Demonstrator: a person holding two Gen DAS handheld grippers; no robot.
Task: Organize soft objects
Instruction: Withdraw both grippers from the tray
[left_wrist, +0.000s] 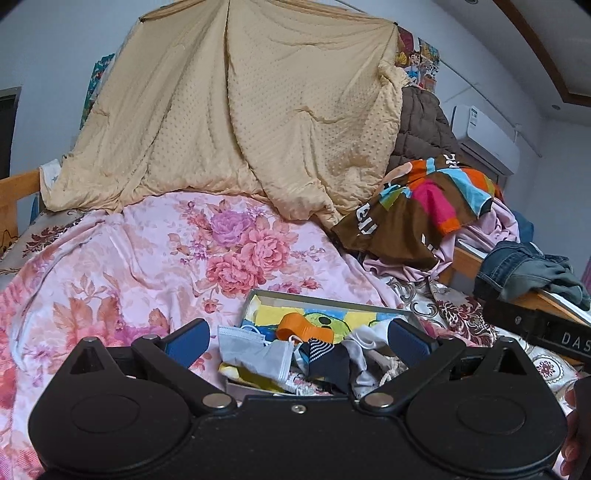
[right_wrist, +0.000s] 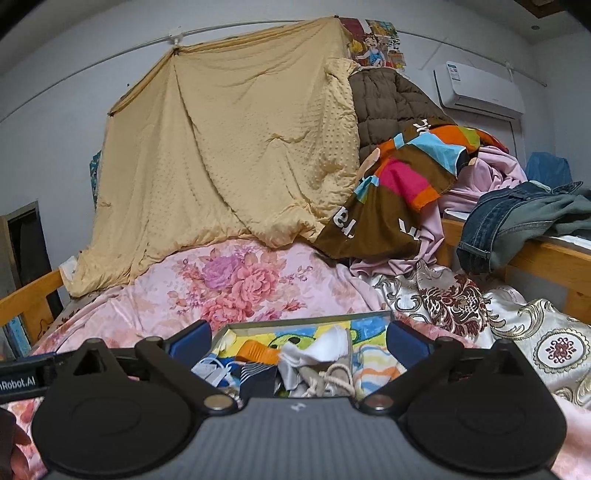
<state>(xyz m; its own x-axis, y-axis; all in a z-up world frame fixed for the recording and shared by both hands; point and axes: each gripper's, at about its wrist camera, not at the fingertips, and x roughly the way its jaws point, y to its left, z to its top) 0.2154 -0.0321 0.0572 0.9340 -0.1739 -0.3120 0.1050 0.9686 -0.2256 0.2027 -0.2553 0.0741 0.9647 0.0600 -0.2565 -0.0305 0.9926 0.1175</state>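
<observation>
**Both grippers wide over a crowded box**

The shallow box (left_wrist: 325, 295) sits on the bed's pink floral quilt (left_wrist: 155, 258), and everything here is placed from it. Inside it lie a grey face mask (left_wrist: 255, 354), an orange clip-like piece (left_wrist: 299, 326), a striped dark sock (left_wrist: 325, 350) and white cloth with a cord (right_wrist: 332, 373), all tangled together. The left gripper (left_wrist: 297, 341) and right gripper (right_wrist: 299, 341) hang just above its near edge, jaws spread apart, holding nothing.

The likely trouble: closing on one piece could drag its neighbours out, since cord and mask loops overlap. The box rests on soft bedding, so a push might tip it.

Behind the box hangs a tan blanket (left_wrist: 240, 110); to its right, a colourful brown cloth (left_wrist: 417, 206) and jeans (left_wrist: 517, 266) crowd the bed rail.
</observation>
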